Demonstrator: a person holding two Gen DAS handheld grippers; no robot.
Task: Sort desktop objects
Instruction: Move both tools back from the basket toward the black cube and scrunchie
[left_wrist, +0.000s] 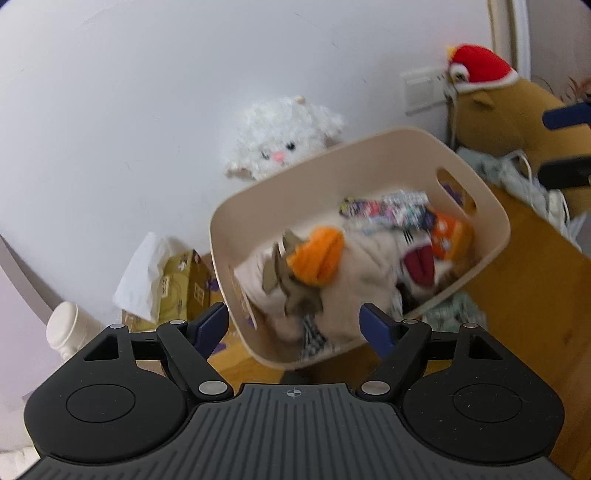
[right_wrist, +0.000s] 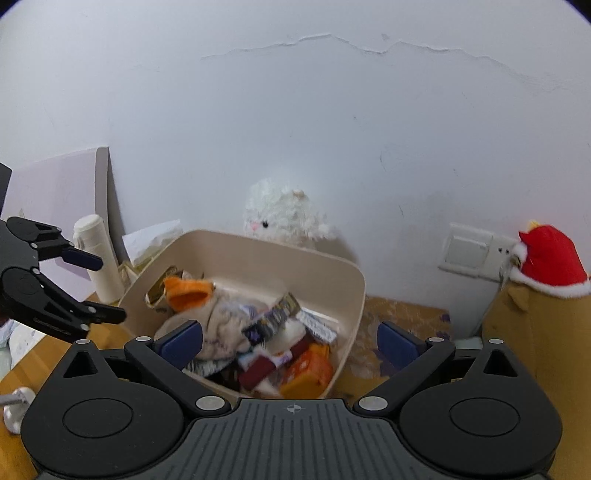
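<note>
A beige plastic basket (left_wrist: 332, 177) sits on the wooden desk, holding several things: a pale plush with an orange part (left_wrist: 317, 258), an orange packet (left_wrist: 447, 236) and printed wrappers (left_wrist: 388, 208). My left gripper (left_wrist: 293, 317) hangs open just before the basket's near rim, nothing between its blue pads. My right gripper (right_wrist: 290, 336) is open wide over the basket's (right_wrist: 266, 258) near right corner, also empty. The orange-topped plush (right_wrist: 188, 291) lies at the basket's left side. Each view shows the other gripper: the left (right_wrist: 105, 288) at the left edge, the right (left_wrist: 561, 144) at the right edge.
A white fluffy plush (right_wrist: 284, 218) leans on the wall behind the basket. Left of the basket stand a tissue box (left_wrist: 181, 284) and a white bottle (right_wrist: 96, 254). A brown plush with a red hat (left_wrist: 480, 70) and a wall socket (right_wrist: 469, 251) are at the right.
</note>
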